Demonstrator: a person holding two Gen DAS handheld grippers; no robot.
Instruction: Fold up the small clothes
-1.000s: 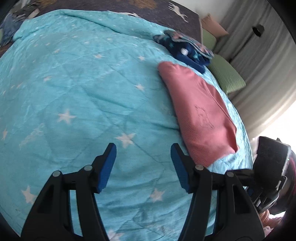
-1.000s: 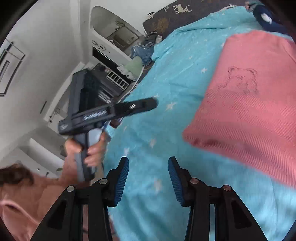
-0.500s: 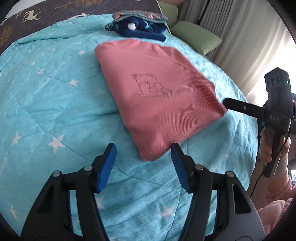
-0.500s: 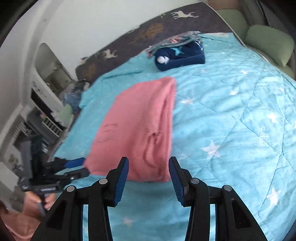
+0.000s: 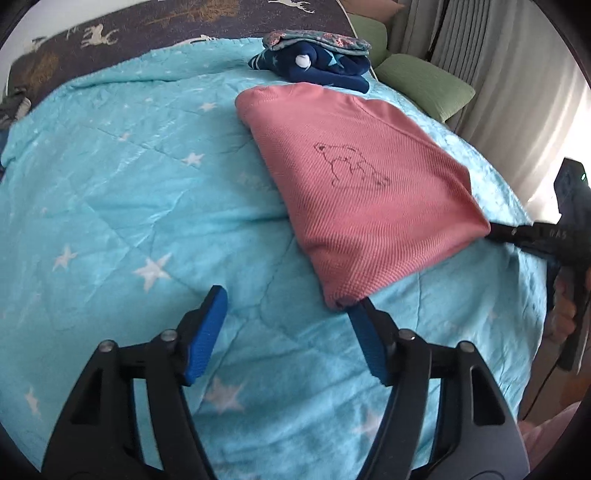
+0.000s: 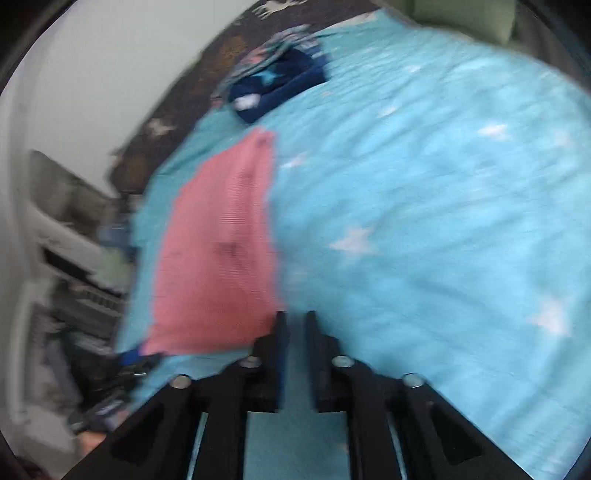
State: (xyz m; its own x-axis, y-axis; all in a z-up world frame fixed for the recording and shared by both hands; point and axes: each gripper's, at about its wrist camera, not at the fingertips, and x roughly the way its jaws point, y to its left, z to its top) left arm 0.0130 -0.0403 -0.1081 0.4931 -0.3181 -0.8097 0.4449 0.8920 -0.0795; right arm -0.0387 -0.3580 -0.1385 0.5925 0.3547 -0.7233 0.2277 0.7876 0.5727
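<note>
A folded pink garment [image 5: 354, 184] with a line-drawn bear lies flat on the turquoise star blanket [image 5: 129, 192]. My left gripper [image 5: 288, 299] is open, its right finger touching the garment's near corner. In the left wrist view the right gripper's tip [image 5: 517, 234] meets the garment's right corner. The right wrist view is blurred: the garment [image 6: 218, 251] lies left of my right gripper [image 6: 295, 317], whose jaws are nearly closed with a narrow gap and nothing visible between them.
A stack of folded navy and floral clothes [image 5: 317, 55] sits at the blanket's far end. A dark deer-print cover [image 5: 110, 29] lies behind. Green cushions [image 5: 424, 85] and curtains are at the right. Shelves [image 6: 66, 266] stand left.
The left gripper moved closer, so its right finger now touches the garment's near corner. The right gripper's jaws narrowed from open to nearly closed and it swung right of the garment.
</note>
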